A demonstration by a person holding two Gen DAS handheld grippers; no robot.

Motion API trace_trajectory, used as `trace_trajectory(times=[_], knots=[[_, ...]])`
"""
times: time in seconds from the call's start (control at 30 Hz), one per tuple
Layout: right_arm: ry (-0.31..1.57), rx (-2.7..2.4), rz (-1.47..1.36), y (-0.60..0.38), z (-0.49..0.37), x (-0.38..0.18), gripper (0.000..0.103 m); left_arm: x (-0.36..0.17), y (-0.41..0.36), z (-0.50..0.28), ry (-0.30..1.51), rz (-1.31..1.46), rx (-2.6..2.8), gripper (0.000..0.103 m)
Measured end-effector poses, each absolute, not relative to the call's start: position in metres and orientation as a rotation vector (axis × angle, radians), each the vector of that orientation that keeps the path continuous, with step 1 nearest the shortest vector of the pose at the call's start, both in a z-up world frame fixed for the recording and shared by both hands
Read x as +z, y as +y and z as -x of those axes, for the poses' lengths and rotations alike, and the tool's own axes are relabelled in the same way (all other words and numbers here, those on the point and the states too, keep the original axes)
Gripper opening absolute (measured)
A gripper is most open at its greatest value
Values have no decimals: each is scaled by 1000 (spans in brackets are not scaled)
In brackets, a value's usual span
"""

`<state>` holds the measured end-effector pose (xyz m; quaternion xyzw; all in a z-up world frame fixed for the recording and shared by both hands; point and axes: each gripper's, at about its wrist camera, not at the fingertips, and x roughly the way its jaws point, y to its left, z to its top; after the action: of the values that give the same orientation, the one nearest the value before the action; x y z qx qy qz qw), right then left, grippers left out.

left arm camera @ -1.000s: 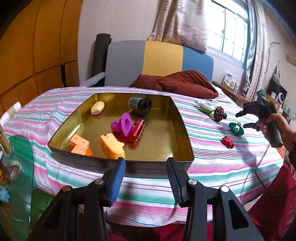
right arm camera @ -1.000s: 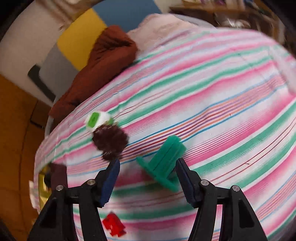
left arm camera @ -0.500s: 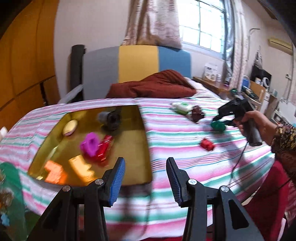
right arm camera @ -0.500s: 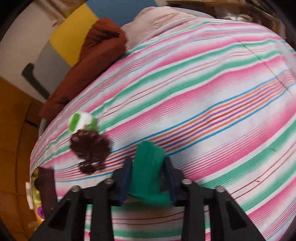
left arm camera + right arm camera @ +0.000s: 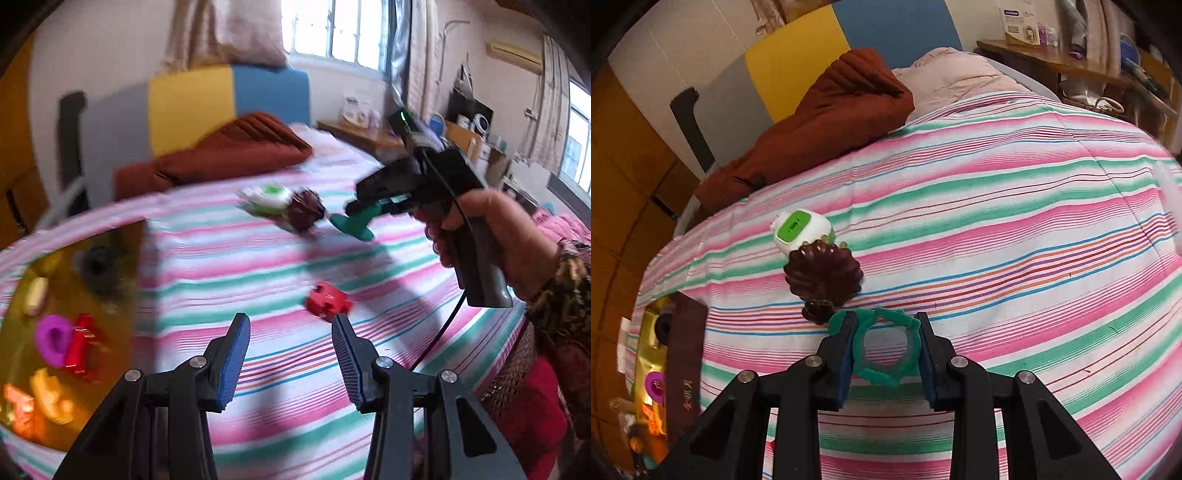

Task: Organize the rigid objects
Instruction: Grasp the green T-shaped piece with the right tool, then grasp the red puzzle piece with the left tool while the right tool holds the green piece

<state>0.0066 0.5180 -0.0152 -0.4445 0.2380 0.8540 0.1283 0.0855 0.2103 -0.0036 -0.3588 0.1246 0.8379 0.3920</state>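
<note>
Your right hand-held gripper (image 5: 885, 349) is pinching the green ring piece (image 5: 886, 347) between its two blue pads, just above the striped bed (image 5: 1015, 229). The brown shell-shaped toy (image 5: 823, 275) lies just beyond it, touching the white and green toy (image 5: 801, 229). Your left hand-held gripper (image 5: 290, 354) is spread wide and holds nothing. The red block (image 5: 328, 302) sits on the bed just past its tips. The gold tray (image 5: 22, 417) rests at the bed's left edge with toys inside.

Green plastic ring (image 5: 884, 345), tilted, off cloth.
</note>
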Motion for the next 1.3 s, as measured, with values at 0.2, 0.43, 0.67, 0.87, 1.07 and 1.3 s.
trace_trajectory(times=[0.2,0.43,0.67,0.87,1.07,1.3], knots=[[734,2475,1320,521,-1,-23,31,-28,256,-73,363,964,2036,60],[730,2481,1340,519,3,-24,31,-41,292,-57,442,950,2014,60],[738,2477,1355,519,5,-26,31,-66,293,-57,464,933,1990,60],[729,2492,1369,515,5,-26,31,-65,277,-57,368,935,1990,48],[714,2562,1405,502,9,-24,31,-66,253,-82,395,849,2033,48],[572,2605,1458,482,16,-27,31,-61,227,-94,346,888,2044,48]])
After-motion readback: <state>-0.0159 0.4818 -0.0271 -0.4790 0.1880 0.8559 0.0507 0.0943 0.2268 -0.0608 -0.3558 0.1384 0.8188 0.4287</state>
